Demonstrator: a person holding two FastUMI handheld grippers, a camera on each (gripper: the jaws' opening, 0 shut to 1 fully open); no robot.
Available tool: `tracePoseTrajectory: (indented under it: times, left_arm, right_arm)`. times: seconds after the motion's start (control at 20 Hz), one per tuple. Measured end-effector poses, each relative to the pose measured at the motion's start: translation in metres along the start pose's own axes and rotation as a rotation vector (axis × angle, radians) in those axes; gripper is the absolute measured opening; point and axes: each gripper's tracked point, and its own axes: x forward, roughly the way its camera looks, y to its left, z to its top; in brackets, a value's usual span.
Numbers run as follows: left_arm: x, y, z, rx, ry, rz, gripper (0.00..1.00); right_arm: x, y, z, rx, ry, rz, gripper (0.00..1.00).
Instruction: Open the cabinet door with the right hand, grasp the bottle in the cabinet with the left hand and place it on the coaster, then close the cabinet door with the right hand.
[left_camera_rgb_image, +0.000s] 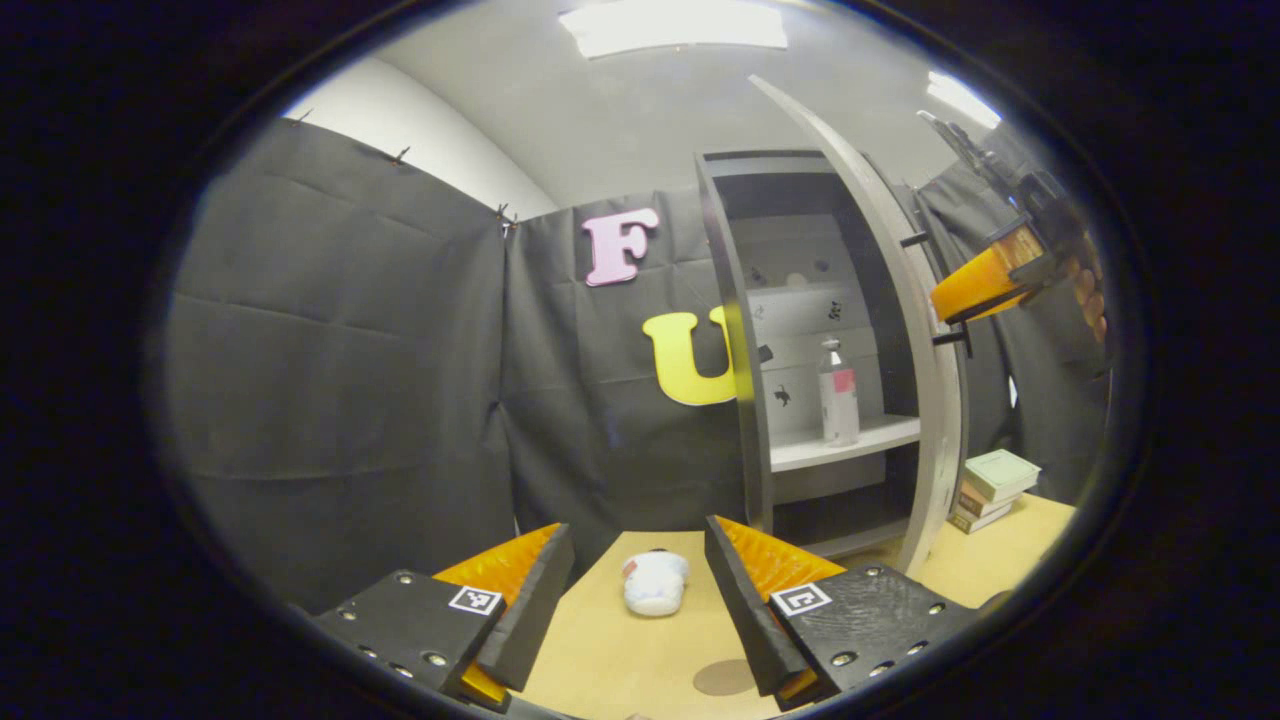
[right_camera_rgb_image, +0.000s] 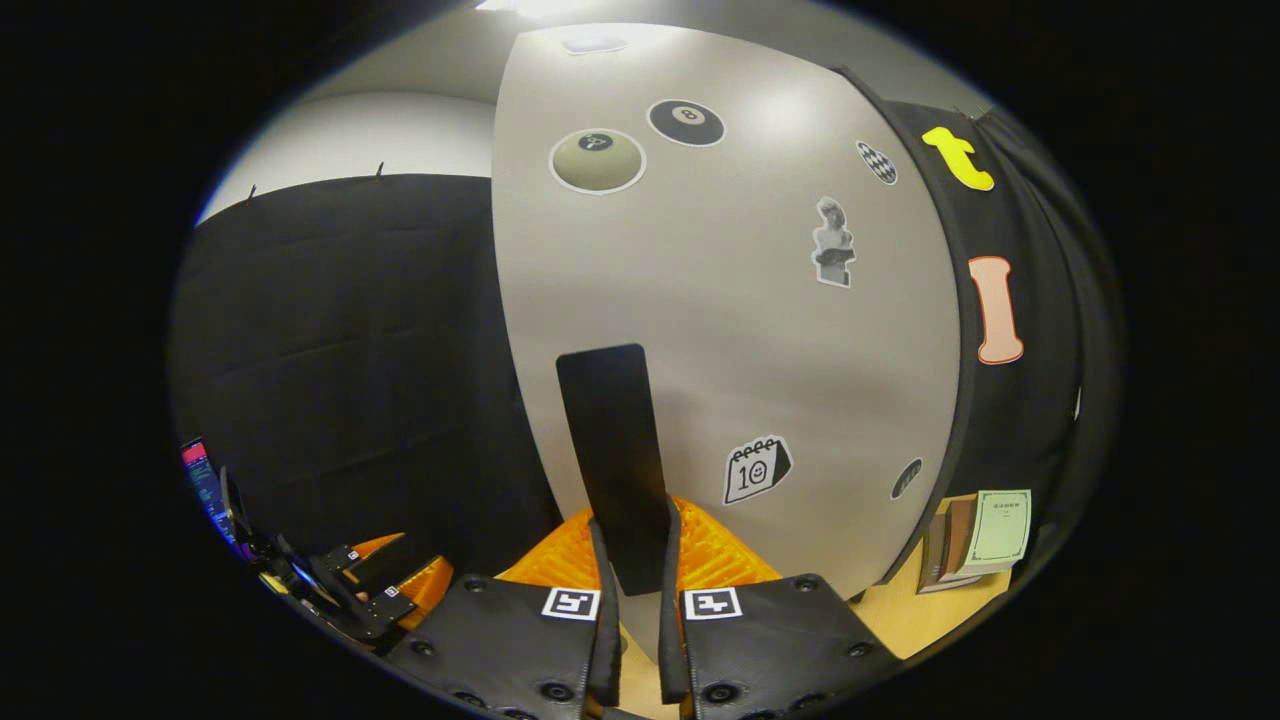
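Clear plastic bottle: we are seeing it standing upright on the pale shelf inside the grey open-fronted cabinet, toward the shelf's front edge, with a pink-red patch on its label and a small cap on top.
Handling estimate: we are judging it light and fairly stiff, with smooth walls that may slip; being tall and narrow, it could tip if nudged at the neck.
Grasp site: we are favouring the straight labelled body, around mid-height, over the cap.
Grey cabinet door: we are finding it swung wide open, its flat face carrying several stickers and a black bar handle.
Right gripper: we are watching both fingers pinching that black handle between them, holding the door open.
Left gripper: we are noting its fingers spread apart and gripping nothing, hovering over the tan wooden tabletop, well apart from the bottle.
Round brown coaster: we are locating it flat on the tabletop, just beside the left gripper's right-hand finger.
White cylindrical jar: we are seeing it lying on its side on the tabletop between the left fingers' line of sight.
Stacked books: we are placing them on the table beyond the open door.
Step in hand: we are judging the door opened and the reach for the bottle not yet begun.
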Motion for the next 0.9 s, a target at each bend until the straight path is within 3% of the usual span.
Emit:
tracePoseTrajectory:
  times: [0.9]
  left_arm:
    - [0.024,-0.119,0.009,-0.029,-0.023,-0.191,0.80]
  right_arm:
    - [-0.013,-0.018,0.002,-0.032,-0.016,-0.009,0.16]
